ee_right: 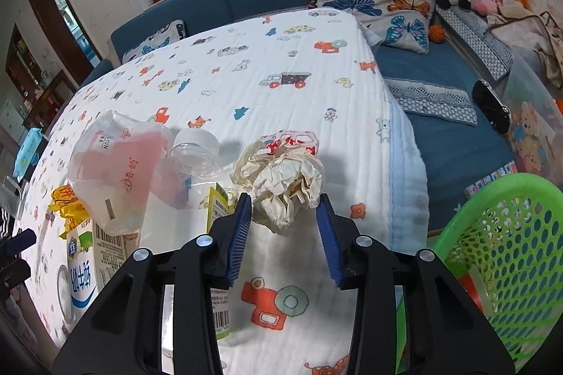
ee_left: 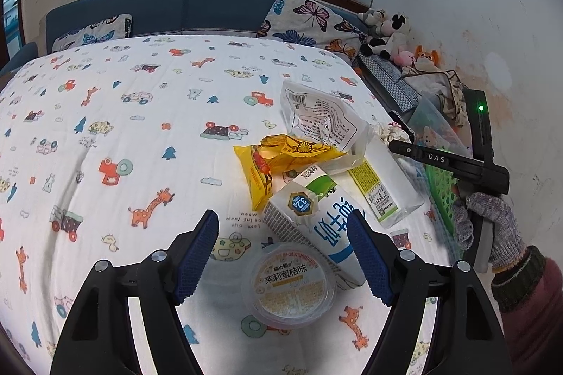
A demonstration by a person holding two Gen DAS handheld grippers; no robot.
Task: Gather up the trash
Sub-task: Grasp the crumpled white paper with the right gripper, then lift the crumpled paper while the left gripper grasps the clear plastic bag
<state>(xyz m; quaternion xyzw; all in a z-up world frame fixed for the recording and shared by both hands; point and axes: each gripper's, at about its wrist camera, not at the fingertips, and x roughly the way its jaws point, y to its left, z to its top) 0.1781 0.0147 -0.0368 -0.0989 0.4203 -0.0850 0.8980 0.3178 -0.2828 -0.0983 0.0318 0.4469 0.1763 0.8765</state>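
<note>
Your right gripper (ee_right: 285, 211) is clamped on a crumpled ball of cream-coloured paper (ee_right: 281, 179), blue pads pressed to both its sides, above the white quilted cloth printed with cartoon cars and giraffes (ee_right: 267, 65). Just right of it stands the green perforated plastic basket (ee_right: 506, 255). Your left gripper (ee_left: 283, 230) hangs with jaws wide apart and nothing between the pads, over a round clear plastic cup with an orange-printed lid (ee_left: 290, 283). Beside the cup lies a white, blue and green milk carton (ee_left: 316, 216), touching a crinkled yellow snack wrapper (ee_left: 278, 164); a clear plastic bottle (ee_left: 385, 178) lies just beyond, under a translucent printed plastic bag (ee_left: 320, 118).
</note>
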